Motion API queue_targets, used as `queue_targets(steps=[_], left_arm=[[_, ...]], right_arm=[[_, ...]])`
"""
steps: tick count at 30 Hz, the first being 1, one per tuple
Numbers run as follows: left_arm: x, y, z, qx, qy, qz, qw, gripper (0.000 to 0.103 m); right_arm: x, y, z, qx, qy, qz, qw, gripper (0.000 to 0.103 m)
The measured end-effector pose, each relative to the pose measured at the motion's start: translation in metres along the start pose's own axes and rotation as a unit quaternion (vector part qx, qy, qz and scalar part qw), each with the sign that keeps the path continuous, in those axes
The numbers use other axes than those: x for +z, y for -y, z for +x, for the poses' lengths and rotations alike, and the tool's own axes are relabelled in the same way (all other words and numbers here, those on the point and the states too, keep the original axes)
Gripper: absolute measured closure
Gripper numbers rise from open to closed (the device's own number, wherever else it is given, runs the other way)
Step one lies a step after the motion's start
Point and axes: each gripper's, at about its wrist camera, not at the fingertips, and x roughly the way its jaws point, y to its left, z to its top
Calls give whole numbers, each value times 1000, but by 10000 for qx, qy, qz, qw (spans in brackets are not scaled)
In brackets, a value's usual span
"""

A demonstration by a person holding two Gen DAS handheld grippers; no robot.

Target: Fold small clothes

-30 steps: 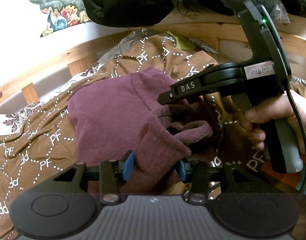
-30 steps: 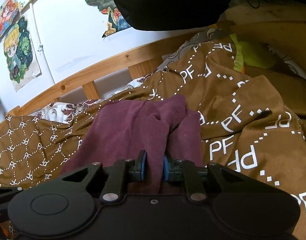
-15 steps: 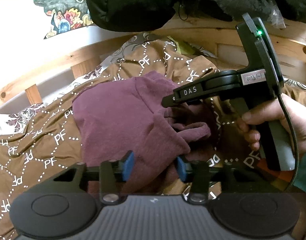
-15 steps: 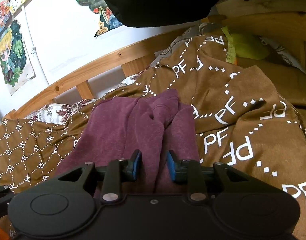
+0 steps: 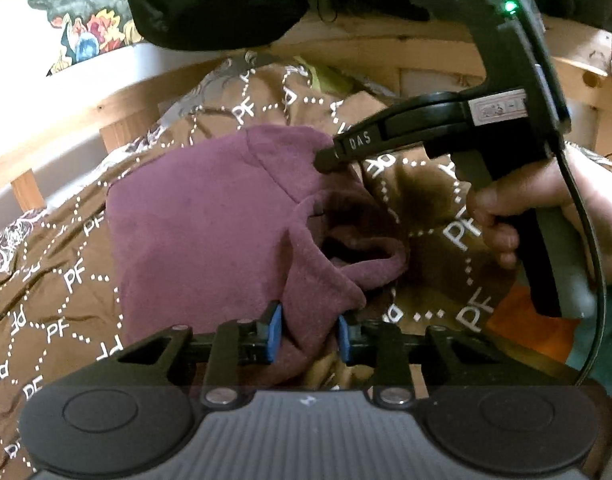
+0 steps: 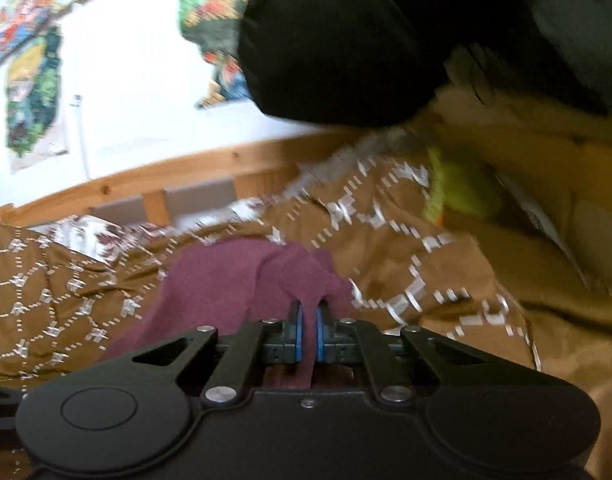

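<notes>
- Both sets of jaws have just been closing: the right hand-held gripper [image 6: 308, 330] now pinches a fold of the maroon garment [image 5: 210, 224] tight.
- Left hand-held gripper [image 5: 309, 334], jaws narrowed, has bunched cloth between its blue pads (grip unclear).
- Garment lies crumpled on the brown bedspread [image 5: 46, 280].

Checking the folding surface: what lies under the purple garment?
A brown blanket with white PF lettering shows all around the purple garment. Whatever lies directly beneath the garment is covered.
</notes>
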Motion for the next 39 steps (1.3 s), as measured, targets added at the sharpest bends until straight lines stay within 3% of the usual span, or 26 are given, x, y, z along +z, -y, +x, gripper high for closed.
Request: queue_targets(steps=[3,5,8,10,12,16,18,19,21,24,26,29,32,36,39], left_arm=[[-1,-2,-6,-43,58,-35,10000,69],[0,-7,-12,-124,82,-195,9997,61],[0,-19,-20,-263,100,-594,9978,41],[-1,-27,-30,-376,217,-892,9951,17],[-2,-37,-42,-281,435,-1197,9915,7],[-7,-56,-60,-60,727,-1714,9825,1],[-9,-70,-64,199,763,-2092,9747,1],[-10,-76,-64,327,720,-2251,9711,1],[-15,-88,-65,595,551,-2606,9620,1],[-24,-107,-60,780,272,-3167,9449,1],[-34,-116,-57,823,53,-3524,9322,1],[-44,-124,-50,837,-237,-3785,9215,1],[-47,-121,-38,983,-481,-3711,9221,1],[-47,-118,-33,971,-505,-3626,9255,1],[-46,-115,-29,1010,-555,-3589,9262,0]], right_arm=[[-8,12,9,41,-243,339,9991,97],[-9,14,10,70,-252,419,9988,96],[-10,10,11,28,-258,308,9992,93],[-11,8,12,-13,-286,256,9993,89],[-11,8,13,-45,-296,268,9992,82],[-9,6,4,-179,-265,260,9991,66],[-8,4,-2,-178,-234,258,9992,49],[-7,2,-6,-139,-213,258,9993,43],[-6,-3,-15,-13,-178,293,9994,19],[-5,-15,-29,146,-125,201,9996,5],[-8,-26,-37,163,-130,3,9998,1],[-15,-38,-41,112,-251,-304,9992,1],[-22,-40,-33,-69,-394,-563,9976,1],[-30,-37,-21,-430,-524,-865,9939,1],[-35,-34,-16,-426,-543,-929,9933,1]])
